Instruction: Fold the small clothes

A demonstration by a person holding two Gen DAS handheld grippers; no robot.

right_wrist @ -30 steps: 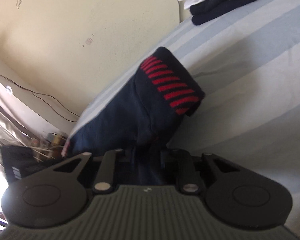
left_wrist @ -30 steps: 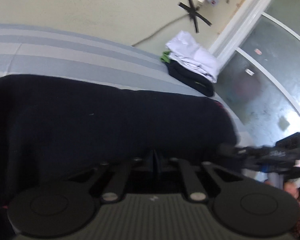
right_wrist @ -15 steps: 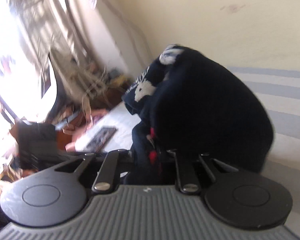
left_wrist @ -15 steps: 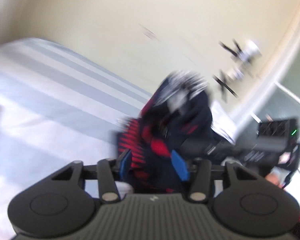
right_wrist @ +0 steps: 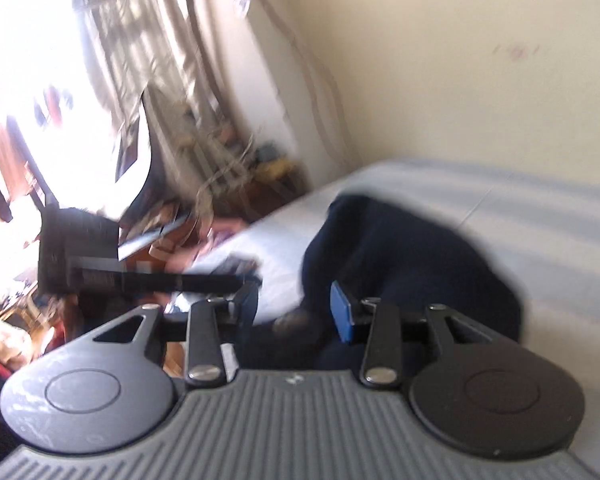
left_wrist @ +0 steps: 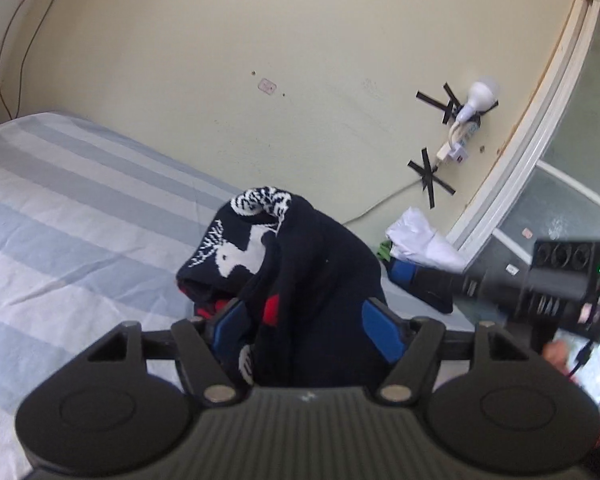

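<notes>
Navy garment with white-and-red knit pattern, pale blue-and-white striped sheet, blue-padded fingers.

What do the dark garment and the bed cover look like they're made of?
Dark garment: looks like soft knit, matte navy; a white pattern seems worked into the fabric with red patches, and it slumps in thick folds. Bed cover: probably thin woven cotton, matte, blue-grey and white stripes with fine creases.

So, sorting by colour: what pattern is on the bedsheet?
Pale blue and white stripes on the bedsheet, clearest from the left wrist.
</notes>
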